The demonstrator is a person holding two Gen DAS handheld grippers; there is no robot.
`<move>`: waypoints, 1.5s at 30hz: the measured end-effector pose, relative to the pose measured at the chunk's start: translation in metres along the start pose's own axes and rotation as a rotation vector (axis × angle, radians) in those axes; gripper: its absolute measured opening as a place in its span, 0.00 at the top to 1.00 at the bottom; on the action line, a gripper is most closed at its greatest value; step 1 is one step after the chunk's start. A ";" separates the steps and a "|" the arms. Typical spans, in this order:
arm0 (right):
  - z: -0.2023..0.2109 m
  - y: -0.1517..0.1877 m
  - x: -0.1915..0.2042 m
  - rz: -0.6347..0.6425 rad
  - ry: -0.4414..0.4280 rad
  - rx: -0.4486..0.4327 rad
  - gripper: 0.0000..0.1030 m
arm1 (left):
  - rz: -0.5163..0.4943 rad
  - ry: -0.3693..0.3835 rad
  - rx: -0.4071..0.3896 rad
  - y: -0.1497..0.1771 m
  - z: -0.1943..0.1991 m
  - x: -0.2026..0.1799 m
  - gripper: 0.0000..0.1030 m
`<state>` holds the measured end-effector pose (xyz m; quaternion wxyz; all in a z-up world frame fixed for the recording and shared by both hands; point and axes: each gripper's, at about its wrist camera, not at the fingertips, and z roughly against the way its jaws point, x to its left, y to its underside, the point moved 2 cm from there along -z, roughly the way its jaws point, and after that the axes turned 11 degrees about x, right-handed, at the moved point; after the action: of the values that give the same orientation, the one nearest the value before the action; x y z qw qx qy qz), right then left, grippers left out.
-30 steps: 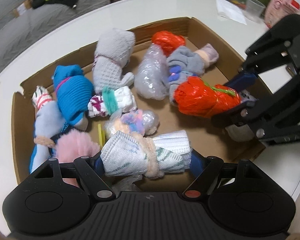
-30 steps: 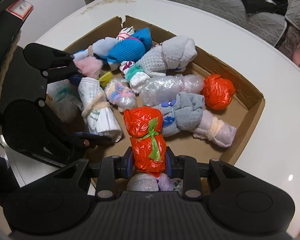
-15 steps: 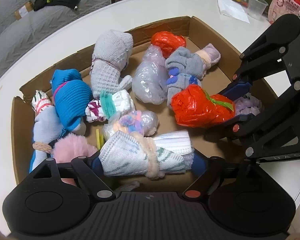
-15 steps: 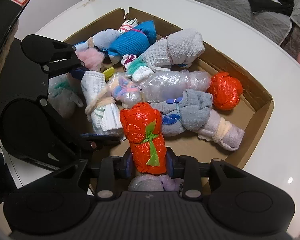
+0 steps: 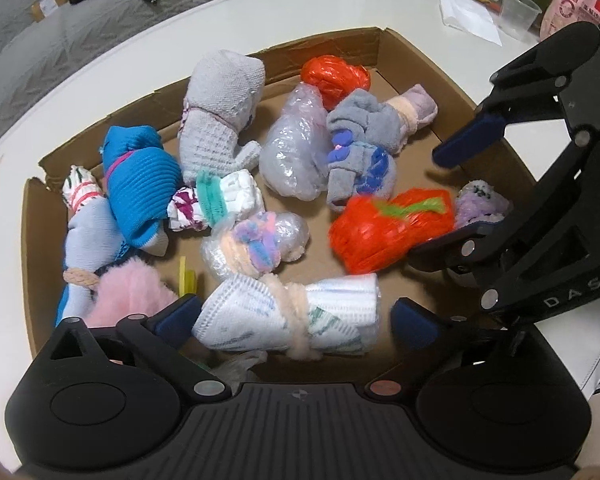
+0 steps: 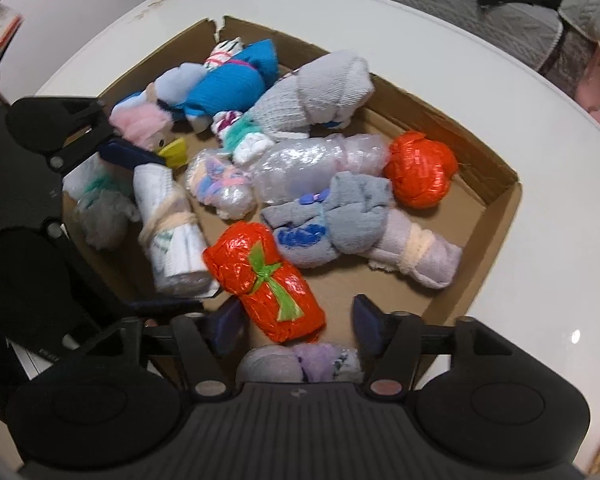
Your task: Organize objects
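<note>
A shallow cardboard box (image 5: 380,38) (image 6: 496,216) on a white table holds several wrapped bundles. My left gripper (image 5: 296,322) is open; the white bundle tied with peach yarn (image 5: 292,316) (image 6: 172,236) lies loose between its fingers on the box floor. My right gripper (image 6: 296,320) (image 5: 456,196) is open; the orange bundle with a green tie (image 6: 264,280) (image 5: 392,228) lies between its fingers, free of the pads.
Other bundles fill the box: blue knit (image 5: 140,184), grey knit (image 5: 220,108), clear plastic (image 5: 296,152), round orange (image 5: 336,78), grey-and-lilac roll (image 5: 372,136), pink fluffy (image 5: 128,292). A plastic cup (image 5: 518,12) and snack packet (image 5: 576,8) stand on the table beyond.
Both grippers have opened and let go of their bundles. The white bundle and the orange bundle now lie in the box. Both grippers have drawn back slightly.
</note>
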<state>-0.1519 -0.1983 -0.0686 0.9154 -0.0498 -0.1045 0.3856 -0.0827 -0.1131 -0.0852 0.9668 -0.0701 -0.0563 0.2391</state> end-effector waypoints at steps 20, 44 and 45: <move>0.035 -0.009 -0.015 -0.173 0.012 -0.095 0.01 | 0.347 -0.049 0.001 0.025 0.056 0.025 0.00; 0.033 -0.014 0.024 -0.263 0.061 -0.165 0.01 | 0.518 -0.106 -0.068 0.052 0.057 0.047 0.00; 0.032 -0.015 0.025 -0.259 0.062 -0.165 0.01 | 0.520 -0.101 -0.070 0.053 0.057 0.048 0.00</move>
<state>-0.1320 -0.1903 -0.0310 0.9530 -0.1227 -0.1128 0.2530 -0.0728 -0.0385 -0.0343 0.8659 -0.1038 -0.0926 0.4805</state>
